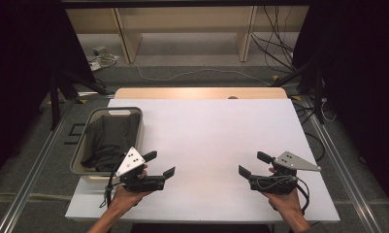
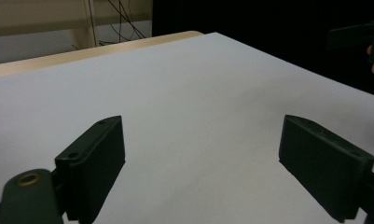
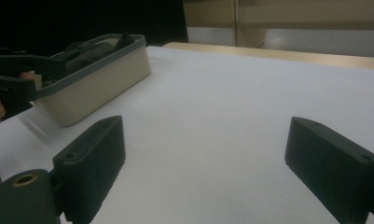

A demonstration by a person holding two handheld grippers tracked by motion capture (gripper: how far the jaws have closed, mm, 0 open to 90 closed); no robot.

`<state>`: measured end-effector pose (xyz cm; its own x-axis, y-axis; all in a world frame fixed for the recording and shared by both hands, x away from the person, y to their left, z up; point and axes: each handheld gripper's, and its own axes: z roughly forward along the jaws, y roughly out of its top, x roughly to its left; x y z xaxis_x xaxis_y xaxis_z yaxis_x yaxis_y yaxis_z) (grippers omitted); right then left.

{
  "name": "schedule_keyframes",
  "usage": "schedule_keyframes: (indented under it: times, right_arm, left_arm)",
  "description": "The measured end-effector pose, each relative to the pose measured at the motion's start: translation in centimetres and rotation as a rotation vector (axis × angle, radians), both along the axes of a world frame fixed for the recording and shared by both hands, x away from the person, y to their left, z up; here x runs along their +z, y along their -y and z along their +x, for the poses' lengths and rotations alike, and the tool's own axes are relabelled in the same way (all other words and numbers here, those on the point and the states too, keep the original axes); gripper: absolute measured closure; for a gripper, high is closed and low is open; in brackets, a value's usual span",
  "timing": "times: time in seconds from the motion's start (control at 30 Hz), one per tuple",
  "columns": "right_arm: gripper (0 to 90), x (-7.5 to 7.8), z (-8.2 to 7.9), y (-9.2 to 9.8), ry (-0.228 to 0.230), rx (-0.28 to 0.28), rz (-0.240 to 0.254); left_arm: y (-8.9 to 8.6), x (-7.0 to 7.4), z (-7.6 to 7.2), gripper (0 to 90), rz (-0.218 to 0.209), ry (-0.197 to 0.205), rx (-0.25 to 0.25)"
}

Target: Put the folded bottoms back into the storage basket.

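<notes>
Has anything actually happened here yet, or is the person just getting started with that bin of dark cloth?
It looks like the very start. Nothing seems done: the dark cloth lies bunched inside the bin on the white table. Nothing is in hand: the left hand-held gripper and right hand-held gripper both hover open and empty, facing each other. Probably everything is left, beginning with reaching into the bin.

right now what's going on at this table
A person holds a black two-jaw gripper in each hand over the white table top. The left gripper and the right gripper both hang open and empty, facing each other. A beige plastic bin with a grey rim holds a dark crumpled cloth, untouched, at the table's left.
</notes>
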<state>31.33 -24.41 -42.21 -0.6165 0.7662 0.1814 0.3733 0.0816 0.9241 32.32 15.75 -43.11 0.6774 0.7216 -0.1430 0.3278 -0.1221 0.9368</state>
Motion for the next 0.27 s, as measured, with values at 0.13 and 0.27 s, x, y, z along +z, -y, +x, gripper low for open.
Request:
schedule_keyframes:
  times: [0.13, 0.27]
  right_arm:
    - [12.8, -0.03, 0.08, 0.05, -0.002, -0.007, -0.002]
    - [12.8, 0.09, 0.05, 0.17, 0.001, -0.016, 0.007]
  left_arm:
    - [-0.01, -0.05, 0.08, 13.8, 0.009, -0.003, 0.001]
    - [0.07, -0.07, 0.11, 13.8, 0.011, -0.002, -0.003]
